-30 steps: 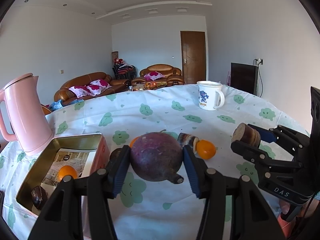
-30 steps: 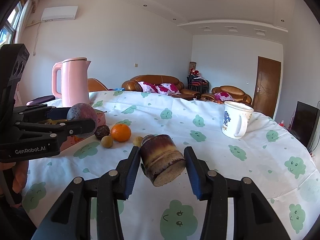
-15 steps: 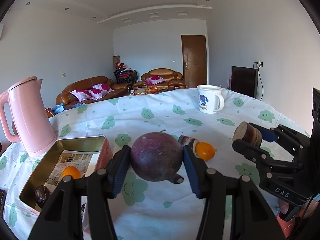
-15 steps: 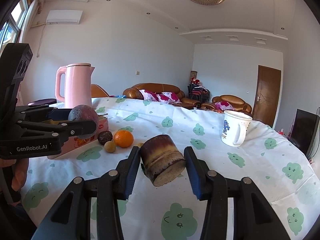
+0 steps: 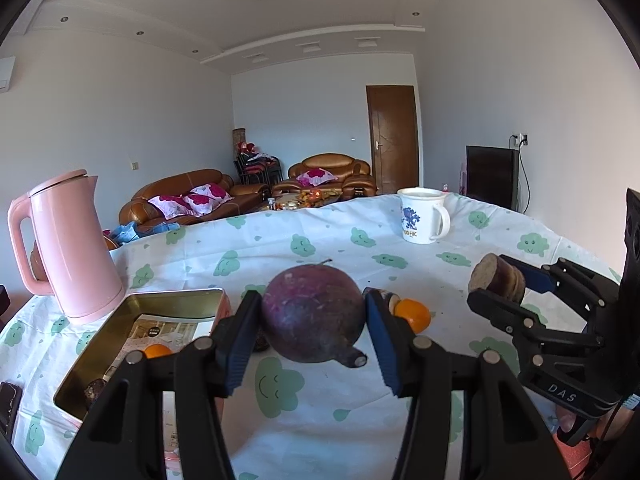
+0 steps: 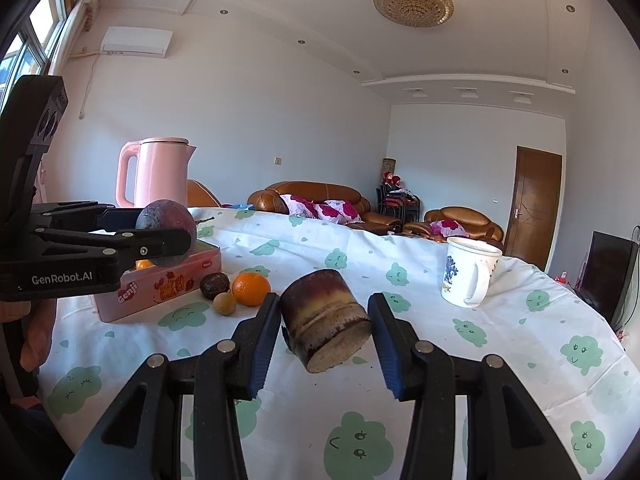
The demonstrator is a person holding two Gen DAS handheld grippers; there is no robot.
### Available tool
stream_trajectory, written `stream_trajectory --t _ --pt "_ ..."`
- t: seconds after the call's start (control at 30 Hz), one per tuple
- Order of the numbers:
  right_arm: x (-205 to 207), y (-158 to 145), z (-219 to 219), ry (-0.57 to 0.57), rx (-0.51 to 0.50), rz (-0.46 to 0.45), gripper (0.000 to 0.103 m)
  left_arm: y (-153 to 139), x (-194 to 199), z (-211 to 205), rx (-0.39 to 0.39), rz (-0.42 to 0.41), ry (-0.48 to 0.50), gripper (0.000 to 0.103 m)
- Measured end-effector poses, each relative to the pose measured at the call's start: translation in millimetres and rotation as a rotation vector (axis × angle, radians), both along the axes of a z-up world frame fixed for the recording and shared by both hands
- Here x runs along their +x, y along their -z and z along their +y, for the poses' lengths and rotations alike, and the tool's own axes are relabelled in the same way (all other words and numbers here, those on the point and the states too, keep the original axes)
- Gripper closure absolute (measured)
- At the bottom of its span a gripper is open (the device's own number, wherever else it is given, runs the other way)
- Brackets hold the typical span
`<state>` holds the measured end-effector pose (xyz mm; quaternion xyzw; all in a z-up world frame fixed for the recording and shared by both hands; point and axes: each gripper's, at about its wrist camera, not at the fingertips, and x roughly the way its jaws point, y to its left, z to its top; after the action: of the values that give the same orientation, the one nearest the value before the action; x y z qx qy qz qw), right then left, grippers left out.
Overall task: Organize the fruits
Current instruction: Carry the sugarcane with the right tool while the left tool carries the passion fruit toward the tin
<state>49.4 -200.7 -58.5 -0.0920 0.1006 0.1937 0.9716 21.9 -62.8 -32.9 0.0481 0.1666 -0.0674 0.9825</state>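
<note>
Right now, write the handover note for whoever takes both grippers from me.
Left gripper: shut on the purple round fruit, held above the table beside the open tin.
Right gripper: shut on the sugarcane chunk, held above the tablecloth.
Done: an orange and a dark fruit lie in the tin.
Left: both held pieces, plus the loose orange, dark fruit and small tan fruit outside it.

A white cloth [image 6: 500, 320] printed with green smiling clouds covers the counter. The kettle [image 6: 156, 174] at upper left is pale pink. The tin [image 6: 160, 288] has pink sides with red lettering and a gold inside. The round fruit [image 5: 314, 312] is dark purple, the cut stalk piece [image 6: 324, 320] brown banded with yellow, the mandarin [image 6: 251, 289] bright orange. The mug [image 6: 468, 276] is white with a blue figure.
</note>
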Motion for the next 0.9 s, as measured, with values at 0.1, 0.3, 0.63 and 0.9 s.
stream_trajectory --t 0.1,0.3,0.63,0.9 --pt "-2 0 1 -0.001 -0.004 -0.009 0.056 -1 -2 1 0.000 -0.010 -0.005 0.049" --pt "-4 0 2 -0.007 -0.008 -0.026 0.056 -4 -5 3 0.004 -0.034 -0.020 0.049" --pt "-9 -7 7 -0.027 -0.016 -0.048 0.056 -11 -11 10 0.010 -0.072 -0.048 0.049" --pt "-10 -29 17 -0.053 -0.033 -0.074 0.056 -14 -11 18 -0.001 -0.073 -0.070 0.049"
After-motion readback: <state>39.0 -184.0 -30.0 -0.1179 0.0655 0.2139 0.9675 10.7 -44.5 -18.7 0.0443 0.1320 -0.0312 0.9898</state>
